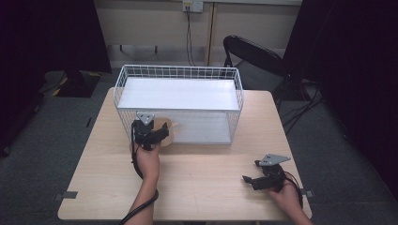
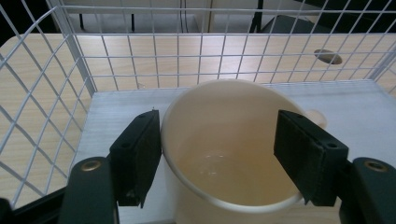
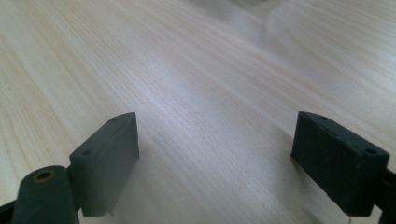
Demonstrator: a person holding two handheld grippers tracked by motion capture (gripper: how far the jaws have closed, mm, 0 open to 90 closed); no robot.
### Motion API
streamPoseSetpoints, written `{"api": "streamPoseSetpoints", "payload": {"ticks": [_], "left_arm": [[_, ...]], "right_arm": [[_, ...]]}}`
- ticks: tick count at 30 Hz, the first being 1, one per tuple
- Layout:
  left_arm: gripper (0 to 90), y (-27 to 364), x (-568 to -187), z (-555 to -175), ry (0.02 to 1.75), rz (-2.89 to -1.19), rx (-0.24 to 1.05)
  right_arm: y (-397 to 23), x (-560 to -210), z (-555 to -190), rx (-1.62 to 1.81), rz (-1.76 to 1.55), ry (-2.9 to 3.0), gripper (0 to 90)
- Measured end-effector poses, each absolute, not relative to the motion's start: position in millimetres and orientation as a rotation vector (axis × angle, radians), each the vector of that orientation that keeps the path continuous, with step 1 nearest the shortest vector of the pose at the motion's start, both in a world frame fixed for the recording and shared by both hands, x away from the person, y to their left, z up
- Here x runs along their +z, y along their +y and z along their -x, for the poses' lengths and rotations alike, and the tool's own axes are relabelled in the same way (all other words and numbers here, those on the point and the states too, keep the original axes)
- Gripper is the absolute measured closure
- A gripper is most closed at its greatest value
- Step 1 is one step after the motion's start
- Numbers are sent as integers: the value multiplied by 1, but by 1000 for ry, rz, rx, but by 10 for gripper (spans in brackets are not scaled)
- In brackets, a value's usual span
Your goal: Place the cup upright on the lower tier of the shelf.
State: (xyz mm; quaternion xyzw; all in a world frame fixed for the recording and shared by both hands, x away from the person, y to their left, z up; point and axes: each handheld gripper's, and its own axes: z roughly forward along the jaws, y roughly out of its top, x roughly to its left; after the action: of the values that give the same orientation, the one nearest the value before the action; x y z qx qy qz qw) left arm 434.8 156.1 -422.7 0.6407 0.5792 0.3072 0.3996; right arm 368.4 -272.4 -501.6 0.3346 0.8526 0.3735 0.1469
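A cream mug (image 1: 167, 129) stands on the white floor at the front left corner of a white wire basket (image 1: 123, 77). My left gripper (image 1: 158, 134) reaches in at that corner from the near side. In the left gripper view the mug (image 2: 219, 116) is empty and sits between the two black jaws of my left gripper (image 2: 219, 154). The left pad is beside the rim, the right pad is in front of the mug's right wall, and the jaws stand wide. Its handle (image 2: 318, 116) points right. My right gripper (image 1: 250, 171) rests at the table's front right, open over bare wood (image 3: 215, 158).
The basket's wire walls (image 2: 42, 93) rise close on the left and behind the mug. The light wooden table (image 1: 202, 178) spreads between the two hands. A black chair (image 1: 253, 51) stands behind the table's far right, and dark curtains hang on both sides.
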Motion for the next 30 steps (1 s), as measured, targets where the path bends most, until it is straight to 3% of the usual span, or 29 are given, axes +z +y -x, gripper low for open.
{"api": "streamPoseSetpoints", "payload": {"ticks": [17,30], "left_arm": [[262,182,-416,-411,1366,-1666,717],[241,173,-432,-404,1327,-1725,700]], "right_arm": [[-272,-502,-368,1076,-964,2453,142],[-272,-502,-368,1076,-964,2453,143]]}}
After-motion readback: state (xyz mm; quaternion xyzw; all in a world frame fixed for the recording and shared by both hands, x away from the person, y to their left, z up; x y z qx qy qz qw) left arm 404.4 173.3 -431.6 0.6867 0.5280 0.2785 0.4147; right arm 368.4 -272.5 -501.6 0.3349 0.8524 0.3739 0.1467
